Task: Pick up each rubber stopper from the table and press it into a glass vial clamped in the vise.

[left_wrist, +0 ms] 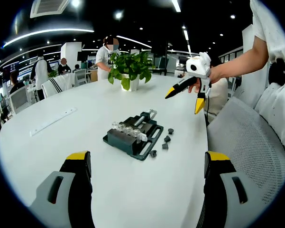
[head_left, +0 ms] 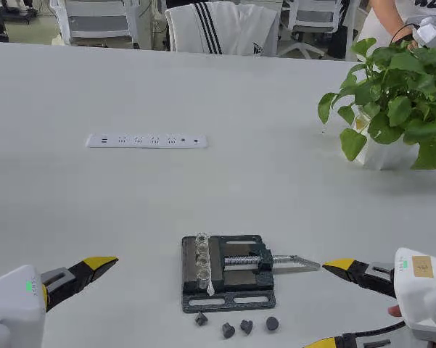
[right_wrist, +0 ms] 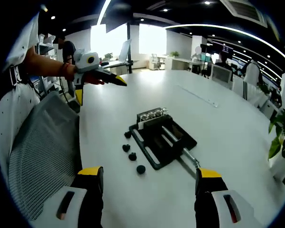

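Left gripper (right_wrist: pixel 99 90) and right gripper (left_wrist: pixel 183 102) hung released, empty. Four rubber stoppers (head_left: pixel 228 330) lay at the table's (head_left: pixel 203 87) near edge, beside the vise (head_left: pixel 232 284) holding glass vials (head_left: pixel 202 255). Likely next: closing on one stopper.

Open-plan office.
Long white surface (head_left: pixel 203 94) with power strip (head_left: pixel 146 141) and potted plant (head_left: pixel 392 101), office chairs (head_left: pixel 98 20) around it, strip lights (left_wrist: pixel 47 33) overhead.

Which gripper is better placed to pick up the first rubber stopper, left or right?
Right, probably. The right gripper, jaws open, is nearest the rubber stoppers; the left gripper is farther away.
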A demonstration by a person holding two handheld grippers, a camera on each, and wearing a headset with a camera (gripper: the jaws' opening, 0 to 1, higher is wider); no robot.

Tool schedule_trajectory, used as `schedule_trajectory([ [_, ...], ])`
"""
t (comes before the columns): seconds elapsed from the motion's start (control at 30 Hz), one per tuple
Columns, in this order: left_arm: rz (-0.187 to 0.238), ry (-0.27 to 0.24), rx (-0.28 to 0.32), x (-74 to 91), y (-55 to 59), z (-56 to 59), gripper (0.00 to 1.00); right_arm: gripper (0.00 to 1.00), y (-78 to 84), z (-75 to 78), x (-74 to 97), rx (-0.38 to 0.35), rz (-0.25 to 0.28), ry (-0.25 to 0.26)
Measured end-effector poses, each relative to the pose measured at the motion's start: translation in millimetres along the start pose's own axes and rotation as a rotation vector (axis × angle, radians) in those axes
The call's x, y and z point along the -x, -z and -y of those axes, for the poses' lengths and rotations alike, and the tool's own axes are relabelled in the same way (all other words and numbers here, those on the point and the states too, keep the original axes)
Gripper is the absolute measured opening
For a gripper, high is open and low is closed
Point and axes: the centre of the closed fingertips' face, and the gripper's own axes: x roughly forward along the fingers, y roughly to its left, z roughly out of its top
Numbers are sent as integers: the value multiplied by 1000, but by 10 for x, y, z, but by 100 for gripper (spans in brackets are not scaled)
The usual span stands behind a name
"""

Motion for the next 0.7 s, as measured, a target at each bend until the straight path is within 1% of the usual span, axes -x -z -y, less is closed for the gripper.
schedule_trajectory([
  [0.07, 0, 0, 0, -1, 3, -3, 99, 74, -14, -17, -17, 23, -18, -20],
  [0.13, 4, 0, 3, -5, 6, -7, 99, 70, -20, -36, -43, 52, -57, -40],
  [0.2, 8, -2, 3, -9, 8, -16, 99, 68, -57, -59, -81, 89, -77, -62],
  [0.3, 12, -4, 6, -14, 7, -24, 99, 64, -72, -75, -139, 119, -115, -87],
  [0.33, 15, -4, 6, -16, 8, -26, 99, 62, -82, -98, -166, 134, -122, -107],
  [0.4, 17, -6, 6, -19, 10, -31, 99, 57, -59, -106, -193, 158, -157, -123],
  [0.43, 17, -7, 7, -20, 13, -33, 99, 55, -27, -121, -210, 171, -193, -142],
  [0.47, 19, -7, 8, -21, 11, -32, 99, 53, -14, -138, -223, 167, -210, -155],
  [0.5, 22, -8, 10, -23, 11, -33, 99, 50, -7, -142, -251, 181, -227, -164],
  [0.57, 24, -9, 9, -23, 16, -38, 99, 46, -16, -157, -289, 224, -238, -182],
  [0.63, 28, -11, 11, -23, 16, -41, 99, 43, -1, -163, -318, 223, -258, -193],
  [0.67, 30, -12, 13, -22, 16, -43, 99, 41, 17, -168, -334, 238, -281, -202],
  [0.7, 33, -13, 15, -21, 15, -46, 99, 38, 20, -176, -352, 248, -288, -209],
])
